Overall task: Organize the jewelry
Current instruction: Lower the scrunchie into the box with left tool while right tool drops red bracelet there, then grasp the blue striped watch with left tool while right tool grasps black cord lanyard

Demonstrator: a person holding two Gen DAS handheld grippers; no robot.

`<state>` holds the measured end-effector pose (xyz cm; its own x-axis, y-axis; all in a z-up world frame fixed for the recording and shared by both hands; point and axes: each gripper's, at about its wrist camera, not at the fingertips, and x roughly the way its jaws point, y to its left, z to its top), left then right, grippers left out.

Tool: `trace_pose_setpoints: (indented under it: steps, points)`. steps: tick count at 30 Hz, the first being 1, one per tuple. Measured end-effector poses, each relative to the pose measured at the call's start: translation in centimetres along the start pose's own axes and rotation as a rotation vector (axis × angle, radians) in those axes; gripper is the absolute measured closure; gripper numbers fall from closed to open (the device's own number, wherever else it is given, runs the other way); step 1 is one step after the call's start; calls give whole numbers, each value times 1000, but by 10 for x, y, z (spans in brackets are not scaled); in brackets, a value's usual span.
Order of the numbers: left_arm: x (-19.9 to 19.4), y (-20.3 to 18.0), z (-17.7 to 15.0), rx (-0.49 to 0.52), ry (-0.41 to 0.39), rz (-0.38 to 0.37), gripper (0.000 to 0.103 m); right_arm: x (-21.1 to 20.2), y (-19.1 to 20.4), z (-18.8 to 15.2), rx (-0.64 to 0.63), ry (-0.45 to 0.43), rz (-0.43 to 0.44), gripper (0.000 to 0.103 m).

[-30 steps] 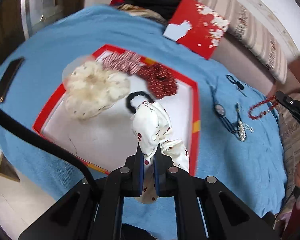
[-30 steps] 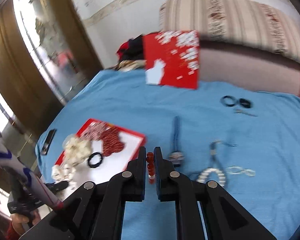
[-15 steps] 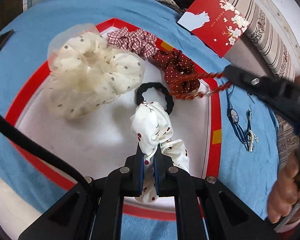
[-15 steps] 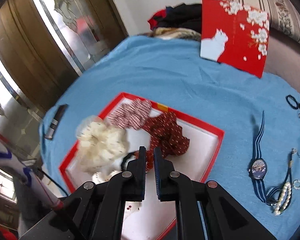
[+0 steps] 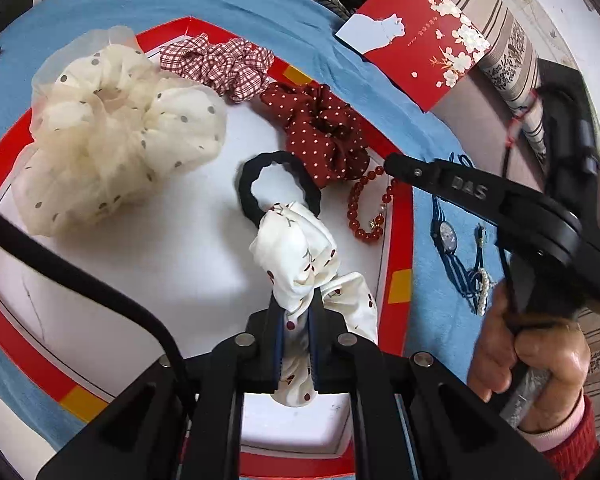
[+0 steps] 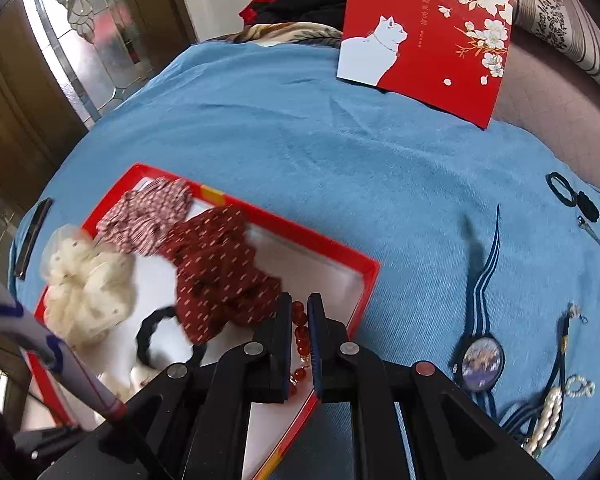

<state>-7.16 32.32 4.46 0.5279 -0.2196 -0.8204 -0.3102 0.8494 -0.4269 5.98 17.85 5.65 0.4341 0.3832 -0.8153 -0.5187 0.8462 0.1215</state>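
Observation:
A red-rimmed white tray (image 5: pixel 400 240) lies on the blue cloth. My left gripper (image 5: pixel 296 304) is shut on a white cherry-print scrunchie (image 5: pixel 300 248) with a black hair tie (image 5: pixel 248 184), low over the tray. My right gripper (image 6: pixel 299 312) is shut on a red bead bracelet (image 6: pixel 300 332); in the left wrist view the bracelet (image 5: pixel 364 208) hangs from its fingertips (image 5: pixel 396 164) and rests on the tray by the right rim. A cream dotted scrunchie (image 5: pixel 112 132), a checked one (image 5: pixel 220 64) and a dark red dotted one (image 5: pixel 320 132) lie in the tray.
On the cloth right of the tray lie a blue-strapped watch (image 6: pixel 480 356), a pearl and blue cord piece (image 6: pixel 548 412), a black hair tie (image 6: pixel 560 188) and a small clip (image 6: pixel 590 232). A red cat card (image 6: pixel 424 36) stands at the back. A dark bar (image 6: pixel 32 236) lies left.
My right gripper carried the red bracelet from the cloth over to the tray and lowered it by the right rim. My left gripper moved lower over the tray with the white scrunchie.

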Motion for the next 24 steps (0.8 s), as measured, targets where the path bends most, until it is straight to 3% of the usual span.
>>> trace_pose_setpoints:
  steps: [2,4,5,6,7,8,9,15,19,24]
  points:
    - [2,-3,1,-5,-5,-2,91,5,-1,4,-3,5,-5,94]
    - [2,-4,2,-10,-15,-11,81,8,0,6,-12,10,3,94]
    - [-1,-4,2,-13,-25,-10,71,7,2,7,-18,9,6,93]
    - [-3,-4,3,-15,-34,-6,60,5,3,7,-24,4,4,91]
    - [-8,-3,3,-18,-51,-5,57,1,4,8,-32,-3,1,80]
    - [-15,-3,2,-18,-69,-10,57,-4,5,8,-42,-15,-5,69]
    - [-20,-3,3,-16,-74,-12,57,-11,6,8,-53,-32,-14,66]
    - [-72,-2,-15,-29,-126,22,42,-64,-8,-7,-73,-108,-62,60]
    - [-101,-10,-39,-41,-183,33,33,-99,-49,-39,-65,-122,-168,58]
    - [-97,-48,-60,109,-194,146,33,-135,-125,-92,71,-99,-248,58]
